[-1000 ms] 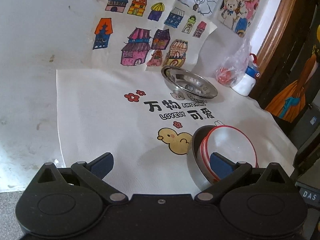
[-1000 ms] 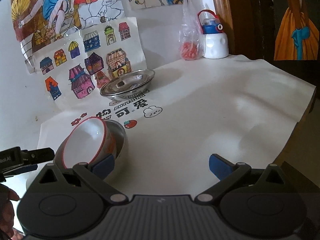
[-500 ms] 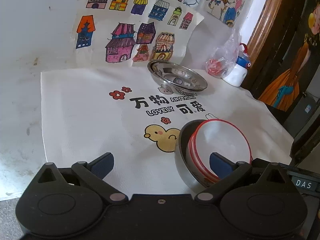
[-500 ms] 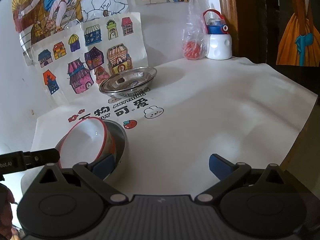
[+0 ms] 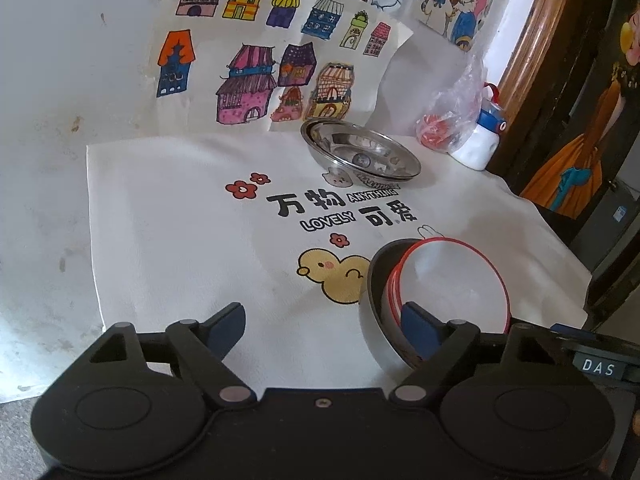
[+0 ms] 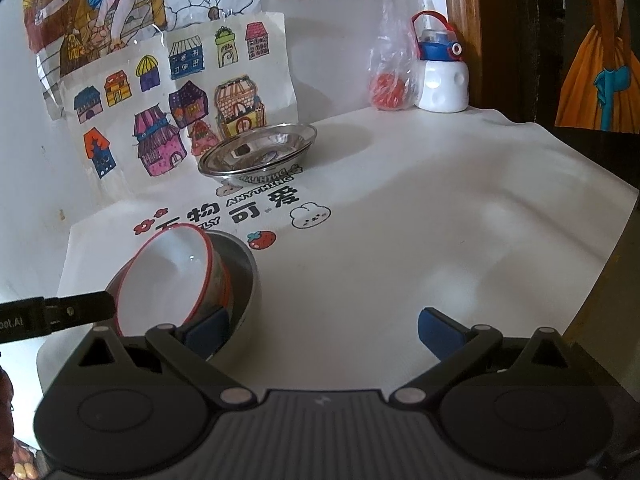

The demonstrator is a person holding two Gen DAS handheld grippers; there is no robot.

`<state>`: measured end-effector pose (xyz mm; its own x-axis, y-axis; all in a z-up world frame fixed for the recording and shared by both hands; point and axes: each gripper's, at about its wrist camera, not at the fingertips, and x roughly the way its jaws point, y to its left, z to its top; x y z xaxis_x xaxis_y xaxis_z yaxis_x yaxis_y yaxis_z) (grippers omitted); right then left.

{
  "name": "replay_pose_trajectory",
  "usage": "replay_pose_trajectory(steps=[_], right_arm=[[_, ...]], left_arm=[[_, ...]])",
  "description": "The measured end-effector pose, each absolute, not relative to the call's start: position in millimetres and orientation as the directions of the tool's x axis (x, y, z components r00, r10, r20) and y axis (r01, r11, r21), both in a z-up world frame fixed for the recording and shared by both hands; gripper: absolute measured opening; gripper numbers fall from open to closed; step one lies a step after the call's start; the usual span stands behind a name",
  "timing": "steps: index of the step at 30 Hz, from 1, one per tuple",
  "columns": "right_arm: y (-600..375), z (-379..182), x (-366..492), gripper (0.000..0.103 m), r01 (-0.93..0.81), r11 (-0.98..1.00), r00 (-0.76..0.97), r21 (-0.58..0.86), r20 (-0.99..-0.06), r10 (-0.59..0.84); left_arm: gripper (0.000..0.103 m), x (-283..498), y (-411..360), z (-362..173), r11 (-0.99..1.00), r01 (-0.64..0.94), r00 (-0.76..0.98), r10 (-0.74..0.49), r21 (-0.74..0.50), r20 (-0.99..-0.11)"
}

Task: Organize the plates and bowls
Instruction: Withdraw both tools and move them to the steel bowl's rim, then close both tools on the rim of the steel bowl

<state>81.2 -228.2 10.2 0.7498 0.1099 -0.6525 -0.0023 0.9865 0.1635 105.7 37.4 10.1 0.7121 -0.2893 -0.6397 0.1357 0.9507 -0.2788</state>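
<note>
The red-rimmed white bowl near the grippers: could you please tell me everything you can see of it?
The red-rimmed white bowl looks ceramic or melamine, glossy white inside with a thin red rim and a patterned outer wall. It appears to be the top of a small nest of similar bowls, tilted inside a larger steel bowl on the white printed cloth. The left gripper's blue pad sits at its near rim; contact is unclear.

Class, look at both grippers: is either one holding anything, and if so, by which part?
Nothing is held. The left gripper, its jaws just closing, and the right gripper are both open beside the stacked bowls.
</note>
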Motion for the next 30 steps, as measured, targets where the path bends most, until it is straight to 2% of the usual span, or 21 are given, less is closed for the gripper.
replay_pose_trajectory(steps=[5, 8, 13, 23, 30], right_arm=[[-225.3, 9.5, 81.8, 0.103, -0.005, 0.988, 0.744, 0.152, -0.660, 0.105], [-224.8, 9.9, 82.5, 0.103, -0.005, 0.989, 0.743, 0.150, -0.661, 0.104], [-225.0, 10.1, 82.8, 0.103, -0.004, 0.988, 0.742, 0.152, -0.662, 0.105], [-222.1, 9.8, 81.8, 0.103, 0.013, 0.991, 0.750, 0.136, -0.657, 0.081], [-230.9, 6.2, 84.9, 0.086, 0.009, 0.970, 0.749, 0.244, -0.644, 0.155]], left_arm=[[0.078, 106.6, 37.3, 11.3, 0.945, 0.139, 0.708, -0.305, -0.297, -0.638], [0.066, 107.4, 37.5, 13.0, 0.947, 0.128, 0.702, -0.297, -0.296, -0.647], [0.058, 108.3, 35.6, 14.2, 0.947, 0.132, 0.693, -0.300, -0.294, -0.655], [0.052, 115.4, 29.8, 13.3, 0.949, 0.127, 0.682, -0.295, -0.289, -0.669], [0.047, 118.2, 25.7, 12.5, 0.952, 0.111, 0.682, -0.282, -0.285, -0.675]])
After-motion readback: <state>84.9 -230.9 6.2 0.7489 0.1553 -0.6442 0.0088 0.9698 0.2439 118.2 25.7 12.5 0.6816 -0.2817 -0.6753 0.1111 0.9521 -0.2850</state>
